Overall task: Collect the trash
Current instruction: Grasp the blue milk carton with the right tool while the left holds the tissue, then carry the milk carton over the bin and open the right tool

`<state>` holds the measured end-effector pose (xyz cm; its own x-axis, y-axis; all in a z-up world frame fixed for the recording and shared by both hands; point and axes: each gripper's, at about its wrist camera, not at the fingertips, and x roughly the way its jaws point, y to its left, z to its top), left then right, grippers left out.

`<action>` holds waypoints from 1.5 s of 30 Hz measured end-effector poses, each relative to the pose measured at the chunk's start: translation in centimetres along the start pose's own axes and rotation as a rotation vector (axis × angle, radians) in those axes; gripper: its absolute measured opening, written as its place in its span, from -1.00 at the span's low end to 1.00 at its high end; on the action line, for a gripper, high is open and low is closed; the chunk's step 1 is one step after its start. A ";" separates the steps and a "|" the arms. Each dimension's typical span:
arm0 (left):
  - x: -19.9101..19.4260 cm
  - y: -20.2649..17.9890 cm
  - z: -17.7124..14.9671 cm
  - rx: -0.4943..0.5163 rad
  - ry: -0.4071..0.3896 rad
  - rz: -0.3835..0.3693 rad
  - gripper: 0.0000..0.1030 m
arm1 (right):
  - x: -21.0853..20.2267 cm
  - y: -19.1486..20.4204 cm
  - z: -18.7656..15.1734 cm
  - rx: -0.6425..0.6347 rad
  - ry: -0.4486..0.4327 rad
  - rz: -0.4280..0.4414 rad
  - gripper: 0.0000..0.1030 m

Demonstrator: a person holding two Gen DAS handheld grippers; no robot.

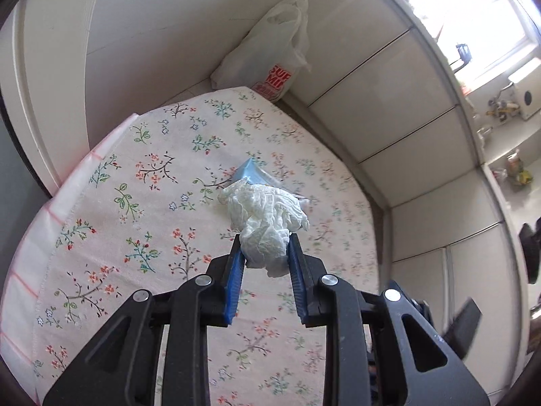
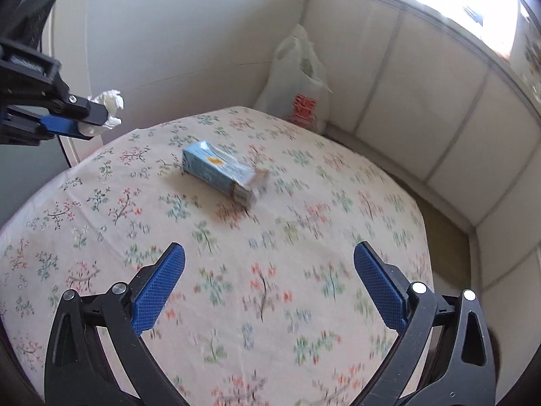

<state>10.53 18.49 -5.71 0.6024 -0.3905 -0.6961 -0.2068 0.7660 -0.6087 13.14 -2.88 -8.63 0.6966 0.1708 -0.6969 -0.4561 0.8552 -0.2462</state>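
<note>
Two hand-held grippers — the left gripper (image 1: 265, 248) and the right gripper (image 2: 269, 257) — share one build: matte black linkage arms with slotted cut-outs, round silver pivot pins at the joints, and blue finger pads (image 2: 159, 291) with a fine cross-hatched texture.

Daylight is admitted through the window (image 1: 487, 17) at upper right, which is blown out to white. Straight lines near it are bent by fisheye distortion. The tablecloth (image 2: 270, 287) is smeared by motion blur below it.
</note>
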 end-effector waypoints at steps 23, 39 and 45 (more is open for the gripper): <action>-2.3 2.6 0.0 -0.088 0.066 -0.104 -0.46 | 16.8 5.8 8.8 -0.364 0.221 0.135 0.85; -1.1 2.7 -1.0 -0.106 0.121 -0.117 -0.48 | 12.6 5.3 3.5 -0.083 0.208 0.136 0.00; -2.4 1.6 -1.6 -0.065 0.076 -0.115 -0.48 | 6.8 3.7 -1.5 0.068 0.196 0.112 -0.01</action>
<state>7.55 19.84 -5.64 0.5653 -0.5135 -0.6455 -0.1904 0.6802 -0.7079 15.40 0.75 -15.30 0.5195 0.1737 -0.8366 -0.4816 0.8683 -0.1188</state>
